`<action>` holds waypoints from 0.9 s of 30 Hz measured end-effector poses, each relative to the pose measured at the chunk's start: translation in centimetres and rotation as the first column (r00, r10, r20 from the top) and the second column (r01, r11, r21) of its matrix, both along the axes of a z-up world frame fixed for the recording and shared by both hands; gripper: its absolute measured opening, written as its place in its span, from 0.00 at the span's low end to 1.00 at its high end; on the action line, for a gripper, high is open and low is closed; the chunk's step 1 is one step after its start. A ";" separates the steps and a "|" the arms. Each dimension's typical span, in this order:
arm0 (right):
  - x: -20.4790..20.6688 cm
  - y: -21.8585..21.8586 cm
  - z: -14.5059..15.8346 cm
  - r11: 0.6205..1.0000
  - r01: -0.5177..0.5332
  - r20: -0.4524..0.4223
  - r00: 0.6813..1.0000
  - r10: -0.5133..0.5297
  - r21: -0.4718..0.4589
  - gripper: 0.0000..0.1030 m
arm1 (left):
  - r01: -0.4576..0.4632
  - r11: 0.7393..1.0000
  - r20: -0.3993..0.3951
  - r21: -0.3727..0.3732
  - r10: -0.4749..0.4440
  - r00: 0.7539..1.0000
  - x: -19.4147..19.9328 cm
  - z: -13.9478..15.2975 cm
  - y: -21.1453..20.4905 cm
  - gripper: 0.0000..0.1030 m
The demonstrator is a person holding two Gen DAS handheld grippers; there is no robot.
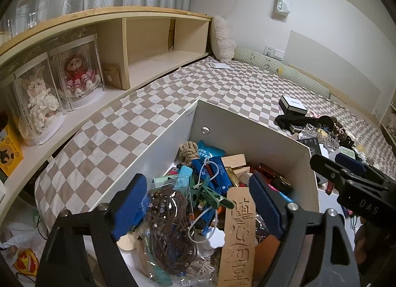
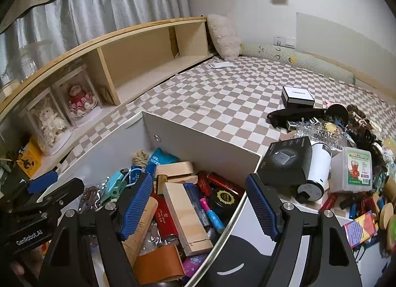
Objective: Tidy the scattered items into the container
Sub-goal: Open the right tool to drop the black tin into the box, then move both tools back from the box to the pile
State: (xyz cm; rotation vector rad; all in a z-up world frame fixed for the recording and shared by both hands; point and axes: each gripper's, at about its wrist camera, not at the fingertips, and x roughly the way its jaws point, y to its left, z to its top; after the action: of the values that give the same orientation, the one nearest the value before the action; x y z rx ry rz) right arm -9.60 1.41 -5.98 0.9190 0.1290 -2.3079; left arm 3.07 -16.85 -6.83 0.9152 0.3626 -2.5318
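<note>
A white open-top container (image 1: pixel 247 128) on the checkered bed is packed with small items. My left gripper (image 1: pixel 198 202) hangs open over it, its blue pads apart; a bagged brown cord bundle (image 1: pixel 170 227) and a carved wooden plaque (image 1: pixel 238 237) lie below, untouched. My right gripper (image 2: pixel 198 202) is open over the container's (image 2: pixel 198 141) right edge, above a wooden block (image 2: pixel 188 217) and a pink-and-blue pen (image 2: pixel 212 215). Scattered to the right lie a black box (image 2: pixel 287 160), a white cylinder (image 2: pixel 316 170) and a clear plastic box (image 2: pixel 351 170). Each gripper shows at the other view's edge.
More clutter sits on the bed further right, with a black-and-white box (image 2: pixel 297 96) behind it. A wooden shelf (image 1: pixel 148 39) with boxed dolls (image 1: pixel 79 74) runs along the left. The checkered bedspread (image 1: pixel 222 84) stretches to pillows at the far wall.
</note>
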 end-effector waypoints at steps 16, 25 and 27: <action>-0.9 5.0 -0.3 0.994 0.111 0.005 0.994 -0.111 0.007 0.93 | 0.046 0.999 0.008 -0.017 -0.046 0.999 -1.7 -0.2 2.7 0.97; -1.7 9.0 -0.9 0.982 0.186 -0.008 0.983 -0.186 0.035 1.00 | 0.108 0.993 0.024 -0.047 -0.107 0.994 -3.3 -0.6 5.8 0.97; -1.8 9.8 -1.1 0.980 0.196 -0.005 0.981 -0.196 0.038 1.00 | 0.125 0.991 0.021 -0.041 -0.124 0.992 -3.6 -0.6 6.3 0.97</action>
State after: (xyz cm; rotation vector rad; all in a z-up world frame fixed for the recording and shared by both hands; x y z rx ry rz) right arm -11.43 11.23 -7.11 0.9886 0.0858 -2.4949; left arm -0.57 -10.51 -7.38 0.9721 0.2522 -2.6311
